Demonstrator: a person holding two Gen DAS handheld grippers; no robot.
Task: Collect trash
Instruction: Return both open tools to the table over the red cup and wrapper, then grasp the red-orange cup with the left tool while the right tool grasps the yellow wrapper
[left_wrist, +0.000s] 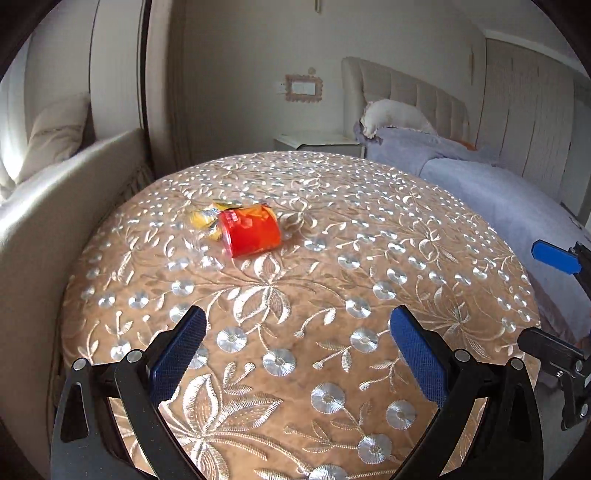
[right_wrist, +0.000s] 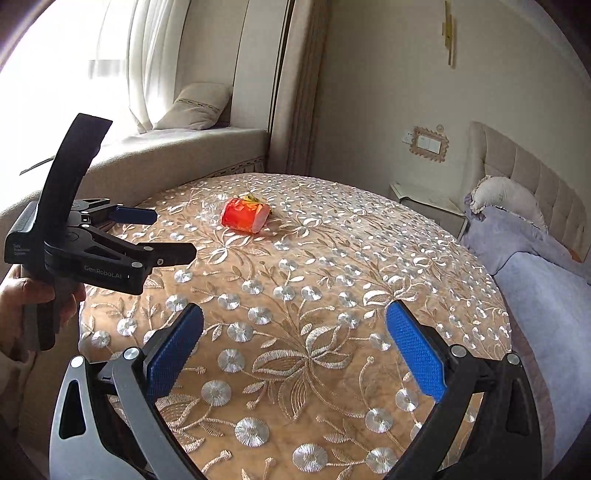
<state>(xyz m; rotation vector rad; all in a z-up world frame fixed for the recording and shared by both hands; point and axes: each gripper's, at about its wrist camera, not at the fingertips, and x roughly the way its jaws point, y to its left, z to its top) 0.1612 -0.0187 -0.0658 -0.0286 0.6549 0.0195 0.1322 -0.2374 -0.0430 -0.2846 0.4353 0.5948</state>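
1. Red and glossy, a crumpled red plastic wrapper (left_wrist: 251, 232) lies on the far half of the round tabletop covered in tan cloth with silver floral embroidery (left_wrist: 332, 266), and it is the brightest thing out there.
2. Tucked right against it on the far-left side sits a crinkled yellow and clear plastic wrapper (left_wrist: 205, 218); the two pieces touch, a small heap of trash.
3. From the right wrist view the same red wrapper (right_wrist: 244, 218) shows toward the window side of the tabletop (right_wrist: 332, 266), with only a sliver of yellow (right_wrist: 255, 199) peeking up behind it.
4. The left gripper (left_wrist: 297, 347) hangs over the near edge, its blue-padded fingers (left_wrist: 181, 350) spread wide with nothing between them, well short of the trash.
5. The right gripper (right_wrist: 293, 345) matches it: blue pads (right_wrist: 415, 352) splayed apart, holding nothing, over the near part of the cloth.
6. In the right wrist view the left gripper (right_wrist: 166, 234) comes in side-on from the left, a hand (right_wrist: 22, 306) wrapped around its handle, fingers parted and pointing toward the red wrapper but still apart from it.
7. Beyond the tabletop: a bed with lavender bedding (left_wrist: 498, 184) to the right and a beige cushioned window seat (right_wrist: 184, 147) to the left.
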